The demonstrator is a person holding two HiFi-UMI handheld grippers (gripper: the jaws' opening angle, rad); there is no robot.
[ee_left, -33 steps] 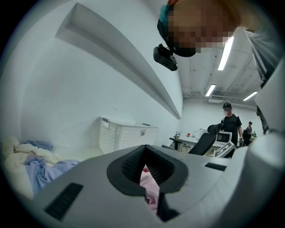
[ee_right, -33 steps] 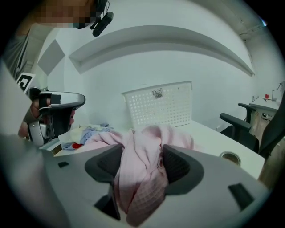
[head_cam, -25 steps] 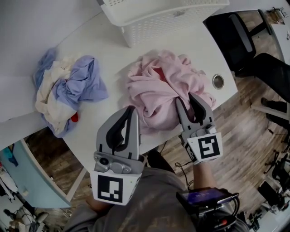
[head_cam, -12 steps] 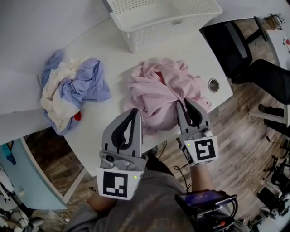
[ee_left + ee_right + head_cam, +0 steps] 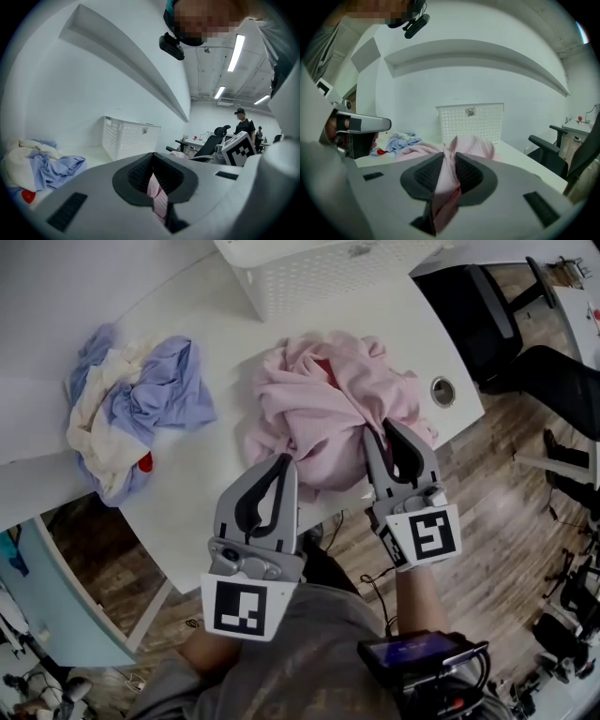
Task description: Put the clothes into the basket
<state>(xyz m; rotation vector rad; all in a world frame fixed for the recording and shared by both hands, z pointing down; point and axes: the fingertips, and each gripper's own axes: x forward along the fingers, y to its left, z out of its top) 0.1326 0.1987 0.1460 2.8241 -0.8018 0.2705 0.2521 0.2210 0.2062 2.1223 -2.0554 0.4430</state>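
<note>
Pink garment between jaws: left gripper clamped, right gripper just widened.

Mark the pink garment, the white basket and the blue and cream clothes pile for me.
pink garment (image 5: 319, 418): head view, middle of the bunched fabric.
white basket (image 5: 323, 285): head view, perforated near wall.
blue and cream clothes pile (image 5: 155, 399): head view, blue cloth on its right side.
</note>
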